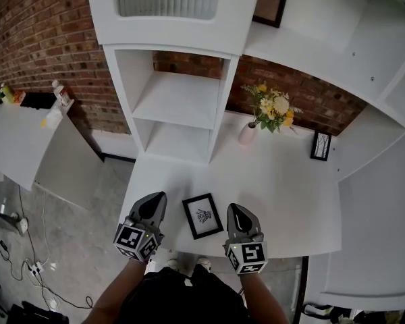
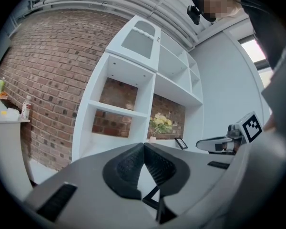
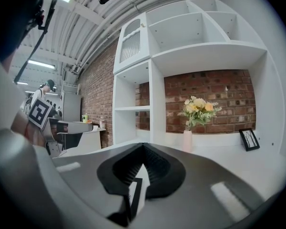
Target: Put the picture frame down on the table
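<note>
In the head view we see the picture frame [image 1: 202, 216] lying flat on the white table [image 1: 283, 181]. Our left gripper [image 1: 154, 204] is at its nine o'clock and our right gripper [image 1: 237, 214] just beside it at three o'clock.

In the left gripper view our jaws meet at the tips, clasping nothing, and a frame corner shows below them.

In the right gripper view the jaws are likewise closed and empty, with the frame's edge below them.

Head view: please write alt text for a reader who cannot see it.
A black picture frame lies flat near the front edge of a white table, between the left gripper and right gripper, both shut. Behind stand flowers.
</note>
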The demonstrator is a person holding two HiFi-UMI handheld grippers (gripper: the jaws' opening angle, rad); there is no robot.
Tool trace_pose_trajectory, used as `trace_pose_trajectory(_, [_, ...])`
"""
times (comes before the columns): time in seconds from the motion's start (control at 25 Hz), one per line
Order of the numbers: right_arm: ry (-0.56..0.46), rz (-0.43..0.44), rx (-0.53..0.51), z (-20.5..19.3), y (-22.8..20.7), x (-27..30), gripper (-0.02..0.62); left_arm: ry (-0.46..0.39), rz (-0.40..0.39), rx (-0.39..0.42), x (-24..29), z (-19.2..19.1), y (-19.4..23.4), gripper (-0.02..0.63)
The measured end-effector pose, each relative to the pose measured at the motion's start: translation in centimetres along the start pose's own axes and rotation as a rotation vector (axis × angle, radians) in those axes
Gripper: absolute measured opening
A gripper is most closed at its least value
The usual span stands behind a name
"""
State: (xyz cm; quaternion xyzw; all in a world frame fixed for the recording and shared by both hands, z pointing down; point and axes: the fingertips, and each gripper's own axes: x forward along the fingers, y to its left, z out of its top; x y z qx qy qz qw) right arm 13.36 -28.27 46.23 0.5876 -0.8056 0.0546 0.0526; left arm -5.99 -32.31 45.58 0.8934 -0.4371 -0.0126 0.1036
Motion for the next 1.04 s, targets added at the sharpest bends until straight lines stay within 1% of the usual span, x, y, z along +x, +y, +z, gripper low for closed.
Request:
trace_pose_trajectory(0.4, [-0.021, 0.005, -0.010, 0.8, 0.3, 0.4, 0.003, -0.029, -0.002, 0.007, 0.2, 0.9, -0.2, 0.003])
trace_pose_trajectory(0.88, [-0.032, 0.001, -0.005, 1.1, 0.1, 0.2, 0.003, -0.041, -0.010, 0.006, 0.3, 1.5, -0.4, 0.003])
trace_pose_trajectory(1.04, [-0.039, -0.002, -0.001, 1.2, -0.1, 0.2, 0.003, -0.052, -0.015, 0.018, 0.5, 1.9, -0.4, 0.003])
